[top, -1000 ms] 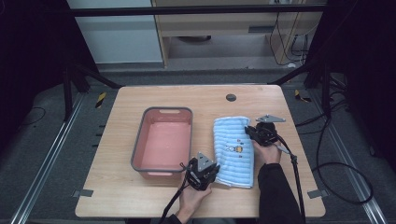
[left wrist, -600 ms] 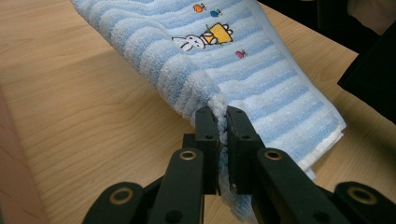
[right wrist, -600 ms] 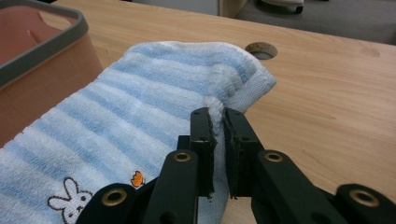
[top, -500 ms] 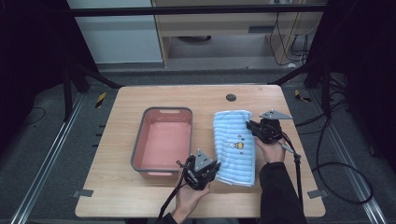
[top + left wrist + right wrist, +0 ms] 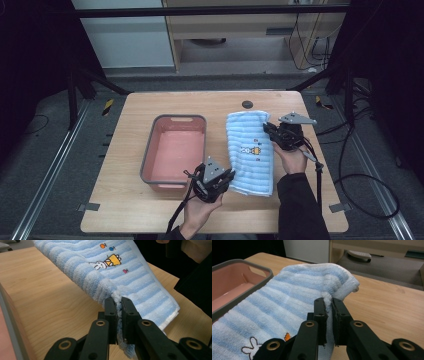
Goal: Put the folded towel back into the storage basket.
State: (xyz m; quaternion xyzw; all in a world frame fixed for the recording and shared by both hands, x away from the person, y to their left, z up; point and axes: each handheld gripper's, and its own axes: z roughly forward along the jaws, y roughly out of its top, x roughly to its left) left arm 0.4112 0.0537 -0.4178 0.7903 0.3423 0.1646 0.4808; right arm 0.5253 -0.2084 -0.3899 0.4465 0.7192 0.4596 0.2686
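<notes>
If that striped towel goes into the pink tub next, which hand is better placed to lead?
Probably the left. The left tongs pinch the towel at its near edge, right beside the pink tub. The right tongs are also shut on the towel, but on the side away from the tub.

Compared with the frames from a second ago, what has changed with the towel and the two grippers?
Both grippers, the left gripper and the right gripper, have risen, lifting the blue-and-white striped terry towel by its edges; it now arches above the wooden table. Both jaws stay clamped on the towel. The pink plastic bin with grey rim has not moved.
</notes>
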